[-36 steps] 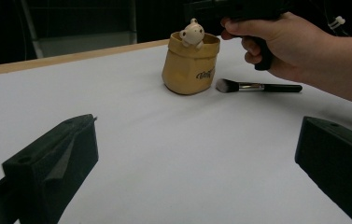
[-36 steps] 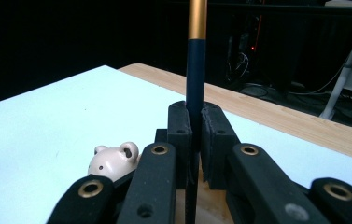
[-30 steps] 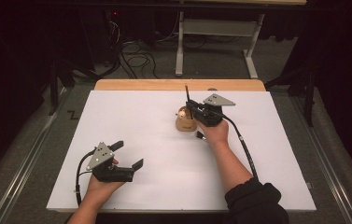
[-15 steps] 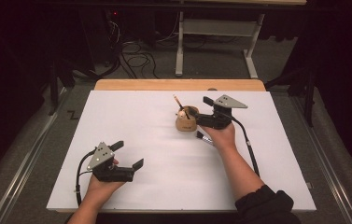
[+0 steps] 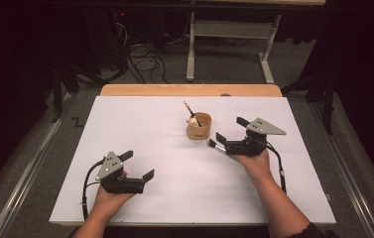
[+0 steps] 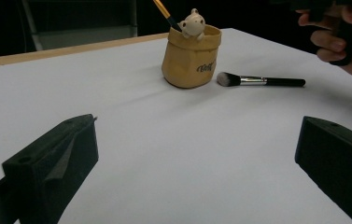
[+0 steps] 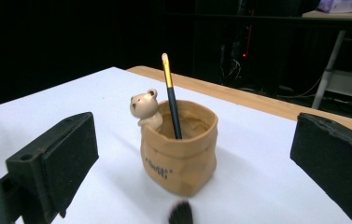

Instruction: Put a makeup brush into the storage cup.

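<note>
Two grippers, both with fingers spread wide and nothing in them. My left gripper (image 5: 133, 169) sat low on the white worktop (image 5: 140, 129), near its front-left corner, well apart from everything else. My right gripper (image 5: 234, 133) was just to the right of the little tan pot (image 5: 199, 126), fingers pointed at it but not touching. That pot had a small bear figure (image 7: 145, 108) hanging over its rim and one brush (image 7: 171, 95) standing inside, leaning a bit. A second makeup brush (image 6: 260, 81) lay flat on the worktop just beside the pot, bristle end toward it, right under my right hand (image 5: 255, 161).
</note>
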The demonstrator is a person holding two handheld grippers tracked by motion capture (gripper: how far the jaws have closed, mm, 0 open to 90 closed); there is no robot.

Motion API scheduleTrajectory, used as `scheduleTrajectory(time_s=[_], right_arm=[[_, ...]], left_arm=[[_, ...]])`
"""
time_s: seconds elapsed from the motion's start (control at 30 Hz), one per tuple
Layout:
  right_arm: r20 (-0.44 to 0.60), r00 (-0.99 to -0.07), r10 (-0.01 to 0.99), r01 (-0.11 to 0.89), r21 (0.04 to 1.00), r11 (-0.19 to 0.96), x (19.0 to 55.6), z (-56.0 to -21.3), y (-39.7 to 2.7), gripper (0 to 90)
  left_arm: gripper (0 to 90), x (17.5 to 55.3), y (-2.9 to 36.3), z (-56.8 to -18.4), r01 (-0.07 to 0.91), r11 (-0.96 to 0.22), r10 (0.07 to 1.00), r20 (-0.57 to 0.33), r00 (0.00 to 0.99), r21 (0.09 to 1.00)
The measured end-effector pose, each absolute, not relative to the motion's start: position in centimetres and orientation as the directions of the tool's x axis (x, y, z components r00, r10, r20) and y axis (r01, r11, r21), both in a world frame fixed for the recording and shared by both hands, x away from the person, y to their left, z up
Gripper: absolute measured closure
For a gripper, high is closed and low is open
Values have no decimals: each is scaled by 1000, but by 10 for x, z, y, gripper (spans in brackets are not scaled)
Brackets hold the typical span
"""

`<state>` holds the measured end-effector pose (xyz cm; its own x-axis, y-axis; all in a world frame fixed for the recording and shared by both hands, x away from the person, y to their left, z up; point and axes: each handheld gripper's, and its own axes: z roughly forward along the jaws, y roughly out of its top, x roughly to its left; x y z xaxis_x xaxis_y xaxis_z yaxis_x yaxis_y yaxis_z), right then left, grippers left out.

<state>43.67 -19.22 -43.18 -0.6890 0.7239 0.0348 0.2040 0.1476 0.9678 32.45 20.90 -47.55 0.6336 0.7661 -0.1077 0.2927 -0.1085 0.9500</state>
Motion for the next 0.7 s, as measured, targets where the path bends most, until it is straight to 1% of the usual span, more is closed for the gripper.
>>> scheduleTrajectory(time_s=[0.17,0.37,0.7], right_arm=[[30,-690,723,185,973,137,412,-430,-209,0],[6,-686,728,170,974,152,386,-429,-228,0],[-17,-653,757,162,973,162,359,-434,-258,0]], left_arm=[[0,325,209,-476,298,-109,768,-111,631,948],[0,326,207,-478,305,-94,769,-125,627,948],[0,326,208,-478,306,-90,774,-127,621,948]])
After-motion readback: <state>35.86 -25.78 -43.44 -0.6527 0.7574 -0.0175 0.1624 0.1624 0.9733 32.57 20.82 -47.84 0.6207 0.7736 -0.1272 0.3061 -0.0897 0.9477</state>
